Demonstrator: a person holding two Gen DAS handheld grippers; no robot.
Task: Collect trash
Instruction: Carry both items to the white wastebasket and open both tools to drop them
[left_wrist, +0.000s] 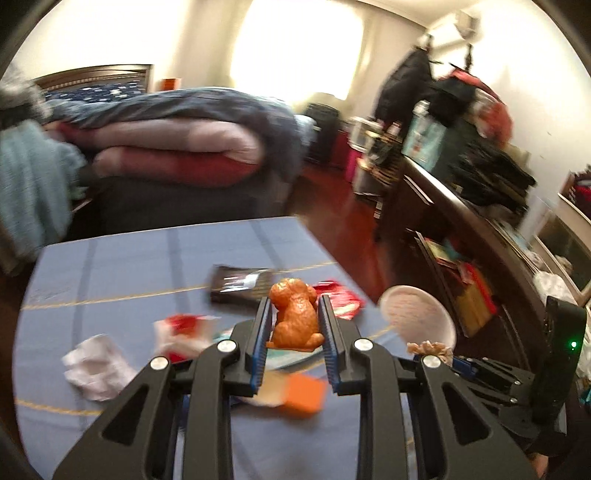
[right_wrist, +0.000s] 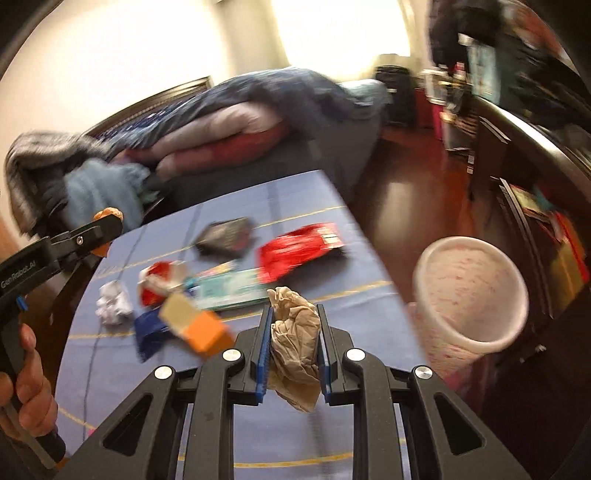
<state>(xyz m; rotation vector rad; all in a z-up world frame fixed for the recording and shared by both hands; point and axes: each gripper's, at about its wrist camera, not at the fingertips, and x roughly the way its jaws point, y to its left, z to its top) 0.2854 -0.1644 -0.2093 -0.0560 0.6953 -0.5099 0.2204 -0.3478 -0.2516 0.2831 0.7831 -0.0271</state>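
My left gripper (left_wrist: 294, 306) is shut on an orange toy dog (left_wrist: 295, 317) and holds it above the blue table (left_wrist: 110, 266). My right gripper (right_wrist: 294, 314) is shut on a crumpled brown paper (right_wrist: 295, 339), beside a white speckled bin (right_wrist: 469, 295) off the table's right edge. The bin also shows in the left wrist view (left_wrist: 417, 314). On the table lie a red wrapper (right_wrist: 303, 247), a black wrapper (right_wrist: 227, 236), a white crumpled paper (right_wrist: 112, 302), a red-and-white wrapper (right_wrist: 159, 280), a teal package (right_wrist: 229, 288) and an orange block (right_wrist: 199, 325).
A bed with piled blankets (left_wrist: 177, 140) stands behind the table. A dark cluttered dresser (left_wrist: 461, 206) runs along the right wall. Wooden floor (right_wrist: 402, 199) lies between them. The left gripper shows at the left of the right wrist view (right_wrist: 74, 240).
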